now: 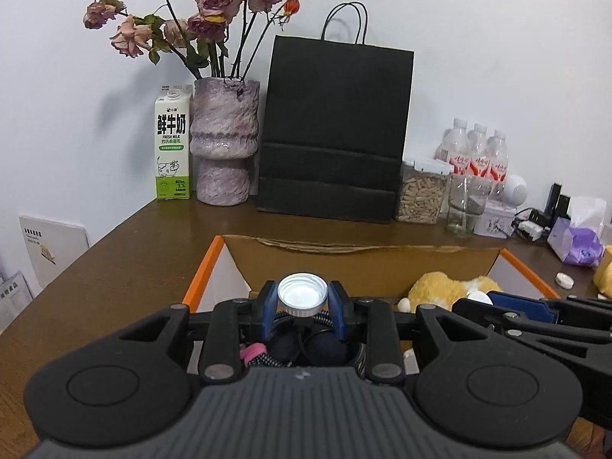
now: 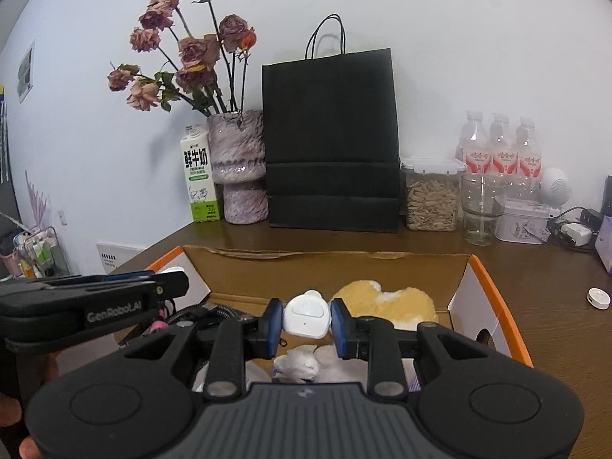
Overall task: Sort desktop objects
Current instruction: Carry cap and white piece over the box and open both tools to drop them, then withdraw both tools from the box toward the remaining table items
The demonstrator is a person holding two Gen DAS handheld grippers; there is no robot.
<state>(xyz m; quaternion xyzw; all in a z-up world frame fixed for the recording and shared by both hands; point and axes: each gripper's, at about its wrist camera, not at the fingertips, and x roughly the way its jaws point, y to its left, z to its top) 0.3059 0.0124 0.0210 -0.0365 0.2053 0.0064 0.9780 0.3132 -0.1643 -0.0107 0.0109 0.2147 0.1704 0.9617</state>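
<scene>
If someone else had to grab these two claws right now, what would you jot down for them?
Left claw: shut on a silver bottle cap, held over the cardboard box.
Right claw: shut on a small white gadget, also over the box.
Already in the box: yellow plush toy, cables, crumpled tissue.
Left to do: drop both items in, then fetch the small white round thing on the table to the right of the box.

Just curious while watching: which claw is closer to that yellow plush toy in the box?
Right. The right claw, gripping a small white gadget, hangs directly before the yellow plush toy. The left claw, holding a silver cap, sits further toward the box's other side.
</scene>
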